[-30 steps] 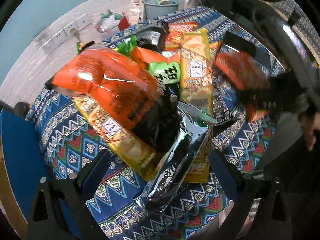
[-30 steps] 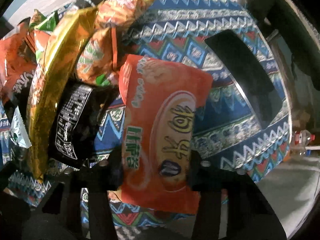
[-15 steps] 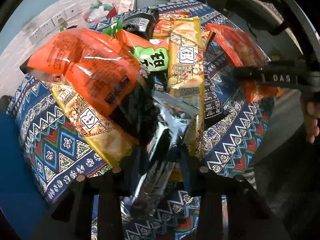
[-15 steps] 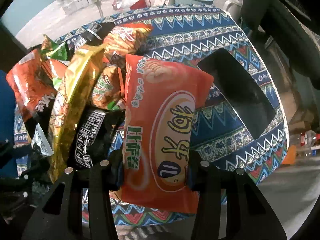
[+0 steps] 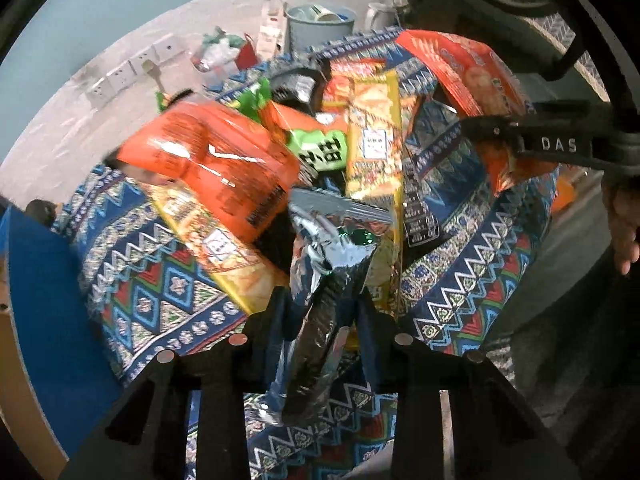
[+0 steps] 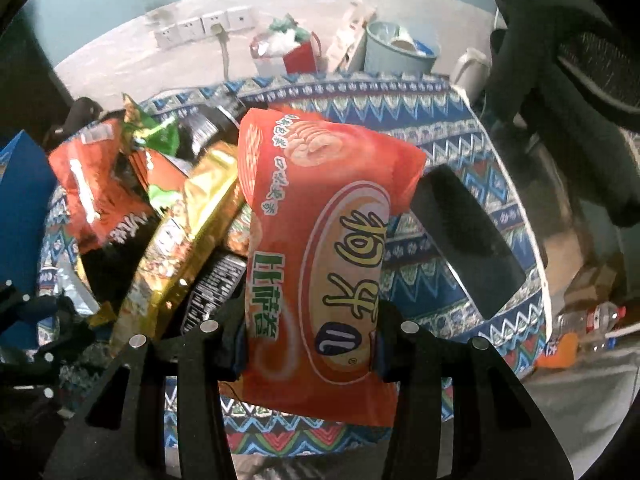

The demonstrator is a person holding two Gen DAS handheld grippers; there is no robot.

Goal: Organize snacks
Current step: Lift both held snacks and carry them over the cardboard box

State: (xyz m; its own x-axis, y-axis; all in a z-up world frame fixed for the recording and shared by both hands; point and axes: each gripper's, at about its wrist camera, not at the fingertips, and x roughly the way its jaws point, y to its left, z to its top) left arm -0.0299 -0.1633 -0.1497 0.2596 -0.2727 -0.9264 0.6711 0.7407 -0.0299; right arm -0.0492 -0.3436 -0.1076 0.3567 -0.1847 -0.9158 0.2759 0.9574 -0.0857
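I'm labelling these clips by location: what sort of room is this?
Probably a lived-in home or dorm room, not a lab. A table under a patterned cloth carries the snack packets, wall sockets sit low on the wall, and a bucket of clutter stands on the floor.

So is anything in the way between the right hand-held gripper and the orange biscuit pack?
Nothing visible. The right hand-held gripper is already shut on the orange biscuit pack, its fingers pressing both sides of the lower part, held up above the patterned tablecloth.
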